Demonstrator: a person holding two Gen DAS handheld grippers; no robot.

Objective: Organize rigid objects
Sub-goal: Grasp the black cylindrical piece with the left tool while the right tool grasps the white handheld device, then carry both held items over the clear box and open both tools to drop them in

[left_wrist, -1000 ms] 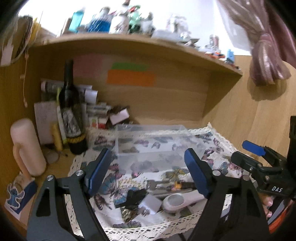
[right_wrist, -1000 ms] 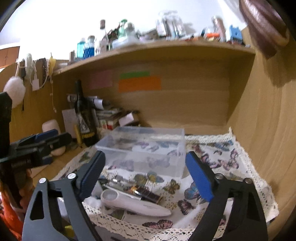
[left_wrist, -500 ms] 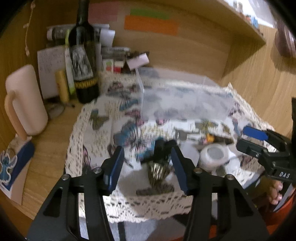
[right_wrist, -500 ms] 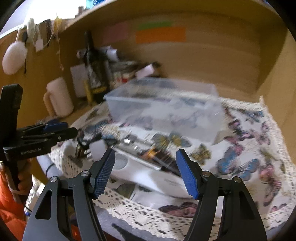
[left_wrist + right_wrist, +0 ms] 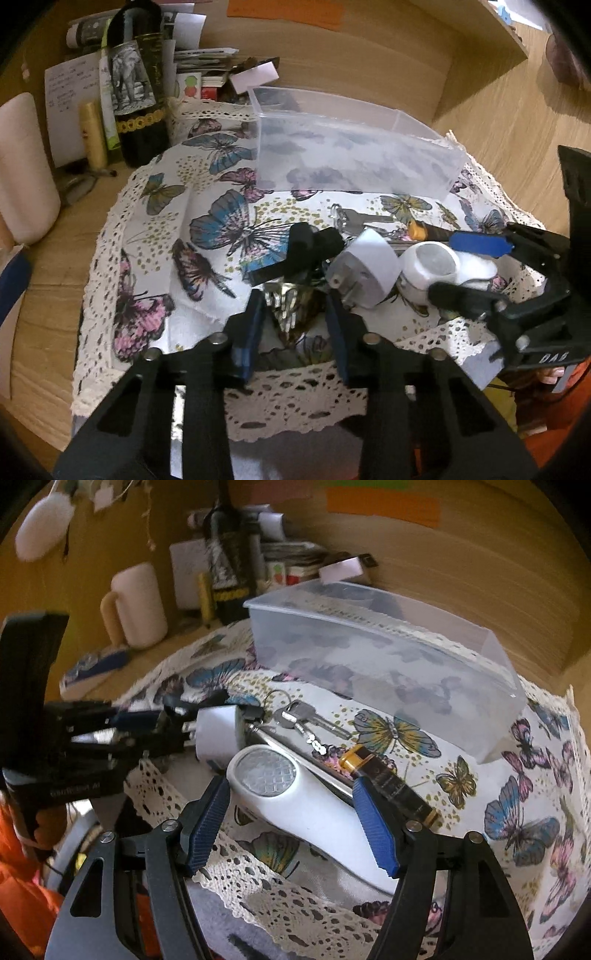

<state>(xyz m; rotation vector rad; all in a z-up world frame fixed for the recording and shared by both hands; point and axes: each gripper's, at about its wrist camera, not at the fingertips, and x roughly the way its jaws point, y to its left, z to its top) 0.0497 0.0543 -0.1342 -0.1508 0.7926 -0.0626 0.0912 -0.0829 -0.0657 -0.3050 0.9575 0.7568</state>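
Note:
A clear plastic box [image 5: 354,151] stands empty on a butterfly cloth [image 5: 221,221]; it also shows in the right wrist view [image 5: 384,657]. In front of it lie a white plug adapter [image 5: 364,275], a black clip [image 5: 306,247], a shiny metal clip [image 5: 290,308], keys [image 5: 306,718], a black and gold tube [image 5: 388,779] and a white handheld device [image 5: 295,797]. My left gripper [image 5: 295,325] is open, its jaws on either side of the shiny clip. My right gripper [image 5: 295,819] is open, its jaws either side of the white device.
A dark wine bottle [image 5: 138,85], papers and small boxes stand at the back left. A pink mug [image 5: 138,605] sits left of the cloth. Wooden walls close the back and right. The cloth's lace edge [image 5: 295,402] hangs over the desk front.
Both grippers have moved down and forward toward the items on the cloth. The left jaws have narrowed around the shiny clip; the right jaws now straddle the white device.

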